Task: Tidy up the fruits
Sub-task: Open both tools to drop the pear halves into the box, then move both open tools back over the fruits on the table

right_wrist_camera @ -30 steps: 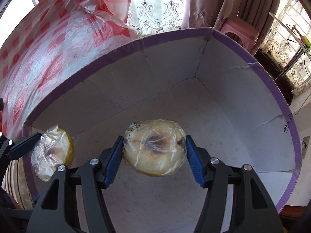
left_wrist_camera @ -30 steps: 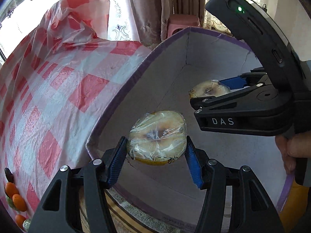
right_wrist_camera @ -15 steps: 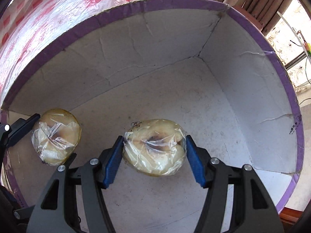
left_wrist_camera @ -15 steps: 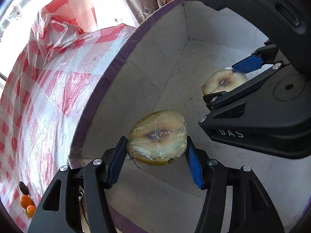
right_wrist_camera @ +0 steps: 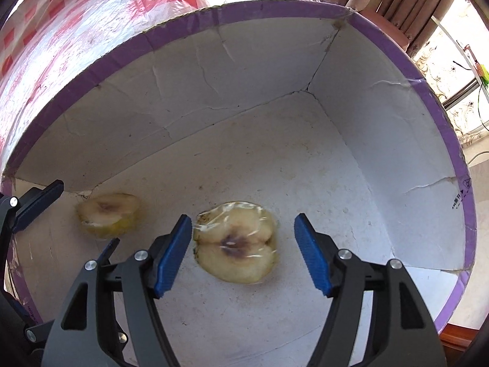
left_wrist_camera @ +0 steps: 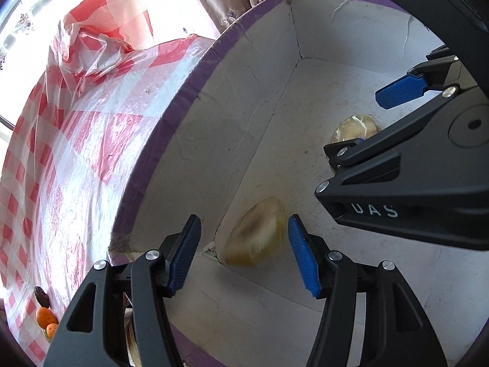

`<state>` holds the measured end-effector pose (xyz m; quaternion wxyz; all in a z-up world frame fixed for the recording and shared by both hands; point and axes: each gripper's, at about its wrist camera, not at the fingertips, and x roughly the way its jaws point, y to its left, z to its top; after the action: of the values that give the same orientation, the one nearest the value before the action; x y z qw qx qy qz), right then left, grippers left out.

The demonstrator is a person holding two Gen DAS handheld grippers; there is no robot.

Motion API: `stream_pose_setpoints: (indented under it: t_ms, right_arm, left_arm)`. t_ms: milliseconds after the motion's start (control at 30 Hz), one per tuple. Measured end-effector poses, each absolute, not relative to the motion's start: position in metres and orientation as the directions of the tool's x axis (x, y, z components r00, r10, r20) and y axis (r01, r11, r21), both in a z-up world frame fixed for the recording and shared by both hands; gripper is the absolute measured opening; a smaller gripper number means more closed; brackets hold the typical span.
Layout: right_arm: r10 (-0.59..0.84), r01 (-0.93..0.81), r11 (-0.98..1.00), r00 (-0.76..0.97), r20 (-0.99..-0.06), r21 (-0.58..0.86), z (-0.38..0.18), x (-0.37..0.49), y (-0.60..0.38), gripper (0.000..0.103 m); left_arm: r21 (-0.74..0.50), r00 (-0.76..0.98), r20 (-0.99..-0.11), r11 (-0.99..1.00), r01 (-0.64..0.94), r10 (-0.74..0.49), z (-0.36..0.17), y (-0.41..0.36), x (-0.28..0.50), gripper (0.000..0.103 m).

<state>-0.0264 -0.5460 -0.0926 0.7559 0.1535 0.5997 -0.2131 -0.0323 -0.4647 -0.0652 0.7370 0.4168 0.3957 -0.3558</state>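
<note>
Two plastic-wrapped fruit halves lie on the floor of a white cardboard box with a purple rim. My right gripper is open, its blue pads on either side of one half without touching it. My left gripper is open above the other half, which looks blurred near the box's corner. That half also shows in the right wrist view, with the left gripper's fingertips beside it. The right gripper's body fills the right of the left wrist view and partly hides its half.
A red and white checked plastic cloth covers the table to the left of the box. Small orange fruits and a dark one lie at its near left edge. Curtains and a window stand behind.
Both grippers have opened and let go of their fruit halves, which now rest on the box floor. Both grippers sit deeper in the box than before.
</note>
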Motion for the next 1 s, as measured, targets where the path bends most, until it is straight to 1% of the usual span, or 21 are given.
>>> stream_pose_setpoints:
  t_ms: [67,200,267,300,333,400,467,500,533,567,633,700,767,867,1000]
  right_arm:
    - [-0.140,0.508,0.861,0.195,-0.971,-0.023,-0.091,-0.026,-0.543,0.075]
    - [-0.143,0.506,0.862,0.197,-0.970,-0.025,-0.090,-0.027,-0.544,0.075]
    - [-0.147,0.507,0.862,0.202,-0.968,-0.025,-0.088,-0.029,-0.547,0.076]
    - [-0.151,0.510,0.860,0.207,-0.967,-0.025,-0.086,-0.029,-0.548,0.076]
    - [-0.155,0.514,0.857,0.217,-0.964,-0.022,-0.083,-0.031,-0.550,0.076]
    - [-0.172,0.526,0.850,0.250,-0.953,-0.016,-0.076,-0.035,-0.551,0.077]
    - [-0.210,0.542,0.840,0.288,-0.934,-0.021,-0.065,-0.041,-0.552,0.083]
    - [-0.232,0.553,0.833,0.308,-0.923,-0.025,-0.059,-0.045,-0.552,0.084]
    - [-0.257,0.562,0.827,0.325,-0.910,-0.033,-0.054,-0.048,-0.552,0.087]
    - [-0.284,0.572,0.819,0.343,-0.895,-0.041,-0.047,-0.052,-0.552,0.090]
    - [-0.333,0.592,0.805,0.386,-0.860,-0.047,-0.034,-0.059,-0.549,0.092]
    - [-0.368,0.604,0.796,0.437,-0.821,-0.035,-0.020,-0.067,-0.547,0.094]
    - [-0.402,0.611,0.791,0.490,-0.774,-0.023,-0.005,-0.074,-0.543,0.099]
    - [-0.427,0.608,0.794,0.563,-0.707,0.005,0.015,-0.084,-0.539,0.101]
    - [-0.404,0.553,0.833,0.635,-0.658,0.022,0.036,-0.083,-0.522,0.101]
  left_arm:
    - [0.328,0.431,-0.880,0.401,0.855,-0.199,-0.064,-0.464,-0.033,0.058]
    - [0.322,0.428,-0.880,0.402,0.857,-0.207,-0.061,-0.463,-0.031,0.060]
    - [0.307,0.418,-0.881,0.402,0.862,-0.223,-0.059,-0.461,-0.030,0.063]
    - [0.300,0.415,-0.879,0.405,0.864,-0.233,-0.057,-0.460,-0.030,0.066]
    - [0.293,0.414,-0.877,0.412,0.862,-0.243,-0.054,-0.458,-0.029,0.070]
    - [0.266,0.405,-0.872,0.429,0.863,-0.273,-0.047,-0.454,-0.026,0.072]
    - [0.253,0.412,-0.861,0.451,0.856,-0.300,-0.039,-0.449,-0.024,0.079]
    - [0.253,0.423,-0.852,0.466,0.848,-0.307,-0.035,-0.447,-0.023,0.087]
    - [0.250,0.433,-0.843,0.481,0.841,-0.319,-0.031,-0.443,-0.022,0.088]
    - [0.242,0.438,-0.837,0.495,0.834,-0.329,-0.027,-0.440,-0.020,0.088]
    - [0.211,0.436,-0.824,0.518,0.829,-0.361,-0.017,-0.432,-0.018,0.088]
    - [0.205,0.470,-0.791,0.555,0.806,-0.391,-0.005,-0.421,-0.018,0.088]
    - [0.195,0.503,-0.754,0.586,0.786,-0.423,0.008,-0.409,-0.019,0.088]
    - [0.162,0.527,-0.716,0.625,0.764,-0.458,0.023,-0.390,-0.016,0.088]
    - [0.112,0.548,-0.675,0.666,0.738,-0.494,0.039,-0.358,-0.014,0.089]
